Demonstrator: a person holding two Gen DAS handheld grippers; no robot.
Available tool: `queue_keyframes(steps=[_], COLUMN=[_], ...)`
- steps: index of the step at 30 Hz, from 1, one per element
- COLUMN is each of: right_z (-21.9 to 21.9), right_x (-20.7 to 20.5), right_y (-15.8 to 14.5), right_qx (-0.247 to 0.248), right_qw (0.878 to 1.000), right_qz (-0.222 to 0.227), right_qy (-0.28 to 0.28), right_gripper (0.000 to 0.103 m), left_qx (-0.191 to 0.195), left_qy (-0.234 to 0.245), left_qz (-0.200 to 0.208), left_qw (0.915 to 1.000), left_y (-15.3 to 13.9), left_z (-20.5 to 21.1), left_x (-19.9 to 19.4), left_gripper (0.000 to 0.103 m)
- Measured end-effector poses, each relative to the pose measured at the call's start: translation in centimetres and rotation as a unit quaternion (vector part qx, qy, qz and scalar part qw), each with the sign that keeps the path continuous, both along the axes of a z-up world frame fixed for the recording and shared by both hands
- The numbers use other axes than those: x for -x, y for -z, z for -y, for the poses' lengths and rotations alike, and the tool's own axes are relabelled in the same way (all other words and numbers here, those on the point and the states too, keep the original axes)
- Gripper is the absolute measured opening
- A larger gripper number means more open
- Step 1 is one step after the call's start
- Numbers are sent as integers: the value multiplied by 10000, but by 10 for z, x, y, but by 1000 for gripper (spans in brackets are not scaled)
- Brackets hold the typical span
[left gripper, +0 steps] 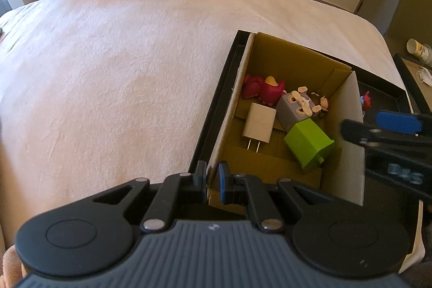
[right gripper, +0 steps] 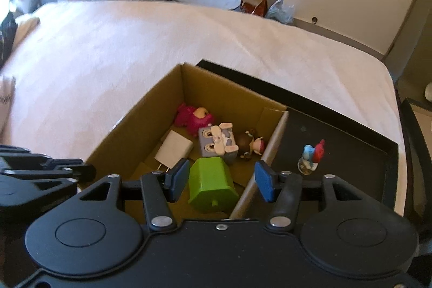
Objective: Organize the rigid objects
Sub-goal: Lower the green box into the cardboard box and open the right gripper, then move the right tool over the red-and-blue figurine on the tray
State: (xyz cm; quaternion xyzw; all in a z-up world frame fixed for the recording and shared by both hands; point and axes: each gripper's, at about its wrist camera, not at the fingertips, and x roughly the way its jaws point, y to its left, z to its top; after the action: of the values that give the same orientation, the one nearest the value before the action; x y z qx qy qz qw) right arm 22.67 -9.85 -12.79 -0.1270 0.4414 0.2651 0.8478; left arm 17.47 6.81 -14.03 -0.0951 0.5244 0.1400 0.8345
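While the left gripper (left gripper: 213, 180) is pinched onto the near corner of the cardboard box (left gripper: 348, 153), fingers nearly together with the wall between them, the right gripper (right gripper: 220, 178) hangs wide apart over the box's near end, holding nothing. Looks to me like the left one is just steadying the box while the right does the sorting.

Already in the box: a green block (right gripper: 212, 186) at the near end, a white charger (right gripper: 174, 149) at its 10 o'clock, a grey cube toy (right gripper: 217, 145) at its 12, a pink toy (right gripper: 193, 119) further back, and a small brown figure (right gripper: 251, 146) by the right wall.

Only straggler I can spot is the little blue and red figurine (right gripper: 310, 155), standing upright on the black tray (right gripper: 351, 169) at about 2 o'clock from the right gripper, other side of the box wall. My guess for the next move: swing right over the wall, drop around the figurine, and close gently, since it's small and could tip.
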Motion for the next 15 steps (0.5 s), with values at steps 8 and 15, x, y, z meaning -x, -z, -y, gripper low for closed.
queue_keyframes(steps=[8,15], right_z=[40,66], right_x=[3,-5], right_y=[-14,-2], right_qx=[-370,-404], right_qw=[9988,9972], right_qz=[109,134], right_qy=[290,615], right_gripper=[54,54], left_qx=[-61,-175], left_qy=[16,45], left_qz=[-29,-99], left_qw=[10000,9998], left_y=[0,1], left_z=[2,6], left_x=[0,-2], left_gripper=[8,8])
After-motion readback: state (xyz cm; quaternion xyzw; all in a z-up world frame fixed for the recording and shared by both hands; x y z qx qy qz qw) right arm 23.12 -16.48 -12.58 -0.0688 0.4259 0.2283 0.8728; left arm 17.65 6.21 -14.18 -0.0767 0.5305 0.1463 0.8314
